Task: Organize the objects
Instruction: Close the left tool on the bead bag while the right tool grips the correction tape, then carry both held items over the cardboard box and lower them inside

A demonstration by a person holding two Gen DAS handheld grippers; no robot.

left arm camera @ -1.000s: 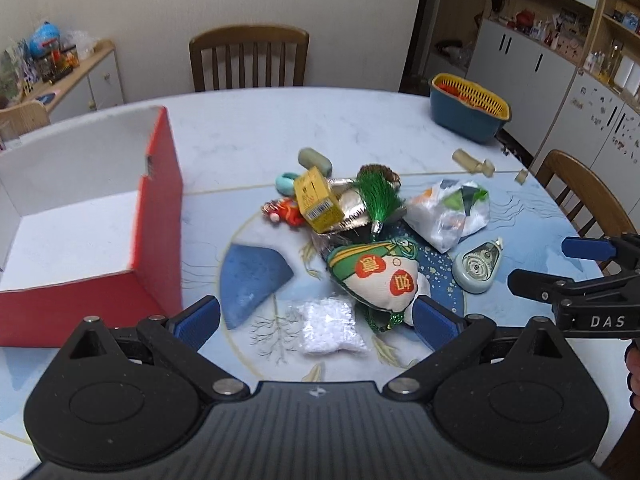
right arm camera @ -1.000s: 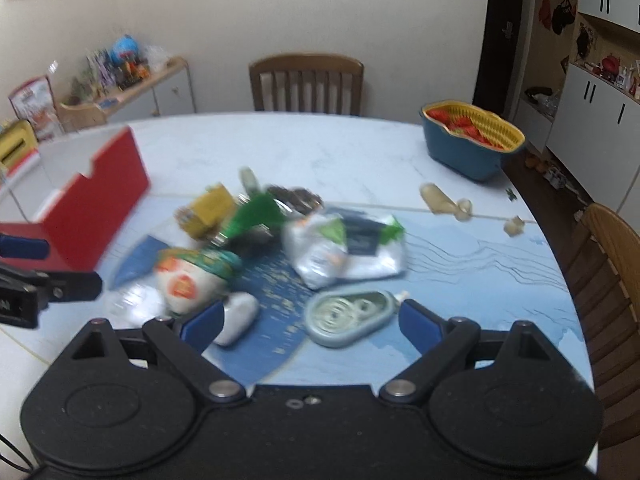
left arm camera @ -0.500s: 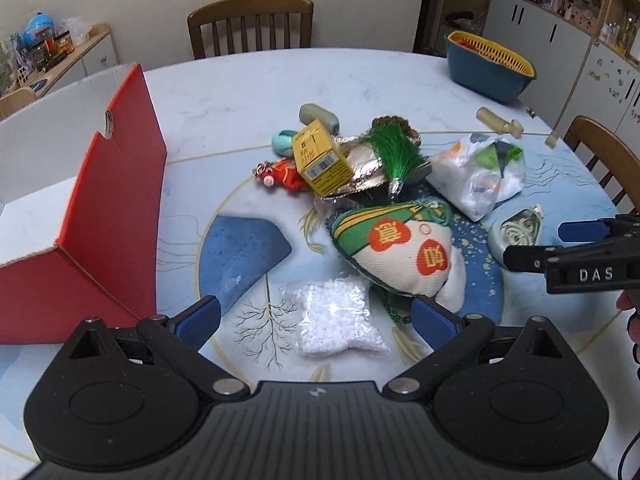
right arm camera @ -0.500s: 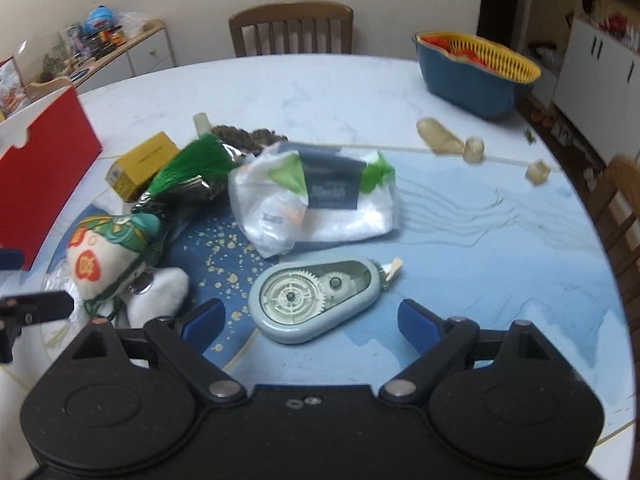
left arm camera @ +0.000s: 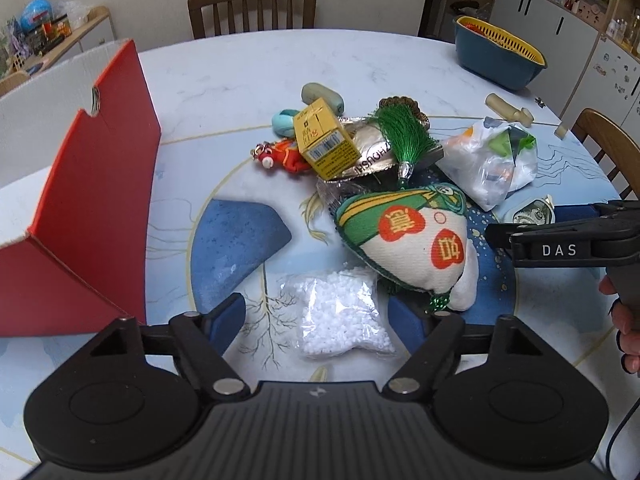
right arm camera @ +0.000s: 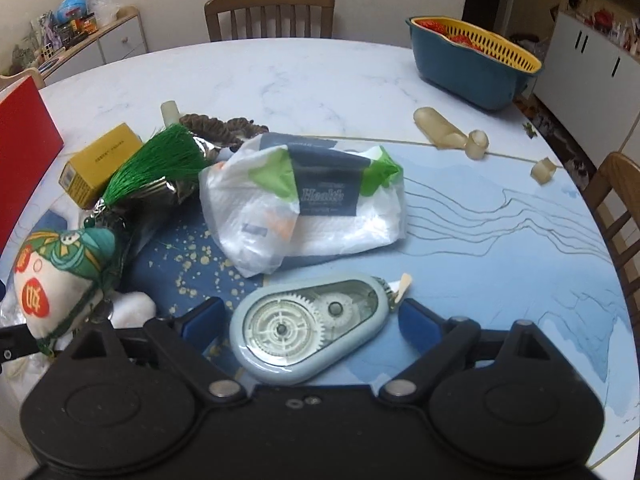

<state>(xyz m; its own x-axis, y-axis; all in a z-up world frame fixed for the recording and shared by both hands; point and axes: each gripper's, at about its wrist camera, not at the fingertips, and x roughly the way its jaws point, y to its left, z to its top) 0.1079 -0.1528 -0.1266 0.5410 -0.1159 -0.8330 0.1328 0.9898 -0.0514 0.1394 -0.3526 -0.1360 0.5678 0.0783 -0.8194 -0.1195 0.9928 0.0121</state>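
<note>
A pile of small things lies mid-table. My left gripper is open, its fingers either side of a clear bag of white beads. Beyond it lie a stuffed cloth pouch with a green tassel, a yellow box, a red toy and a white plastic bag. My right gripper is open, its fingers either side of a pale blue correction tape dispenser. The plastic bag lies just beyond. The right gripper also shows in the left wrist view.
An open red box with white inside stands at the left. A blue basket with a yellow liner sits at the far right. Beige tube pieces lie near it. Wooden chairs ring the round table.
Both grippers moved forward and down. The bead bag now lies between the left fingers and the tape dispenser between the right fingers. Both stayed open.
</note>
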